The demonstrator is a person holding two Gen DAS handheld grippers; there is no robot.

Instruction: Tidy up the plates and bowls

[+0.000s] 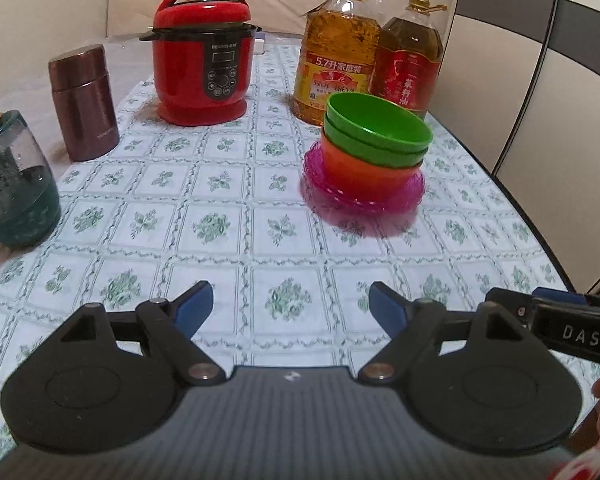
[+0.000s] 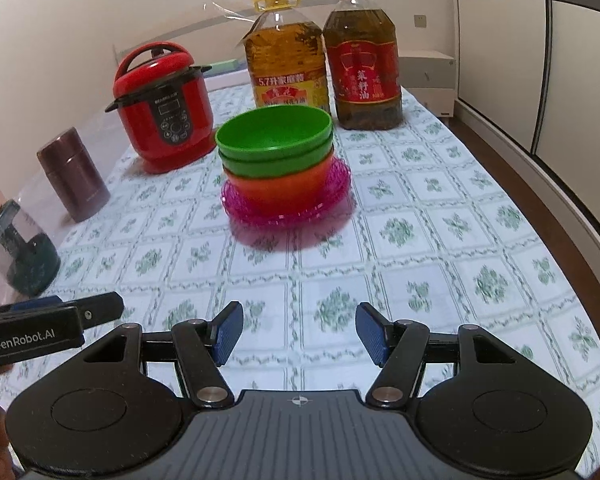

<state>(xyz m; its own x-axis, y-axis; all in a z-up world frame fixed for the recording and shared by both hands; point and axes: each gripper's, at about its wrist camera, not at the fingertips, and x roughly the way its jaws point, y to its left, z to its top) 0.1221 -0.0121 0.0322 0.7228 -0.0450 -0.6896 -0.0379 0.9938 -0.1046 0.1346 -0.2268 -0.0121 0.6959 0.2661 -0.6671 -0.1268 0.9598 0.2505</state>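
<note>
Two green bowls (image 1: 376, 130) (image 2: 274, 136) sit nested in an orange bowl (image 1: 364, 172) (image 2: 278, 190), which stands on stacked pink translucent plates (image 1: 364, 200) (image 2: 288, 210) on the flowered tablecloth. My left gripper (image 1: 290, 306) is open and empty, low over the table, well short of the stack, which lies ahead to its right. My right gripper (image 2: 298, 330) is open and empty, also well short of the stack, which lies straight ahead. Each gripper shows at the edge of the other's view.
A red pressure cooker (image 1: 204, 54) (image 2: 166, 108), two large oil bottles (image 1: 338, 56) (image 2: 362, 56), a maroon flask (image 1: 84, 102) (image 2: 74, 174) and a dark green glass jar (image 1: 16, 184) (image 2: 20, 252) stand around the back and left. The table's right edge (image 1: 540, 232) (image 2: 560, 216) runs close to the stack.
</note>
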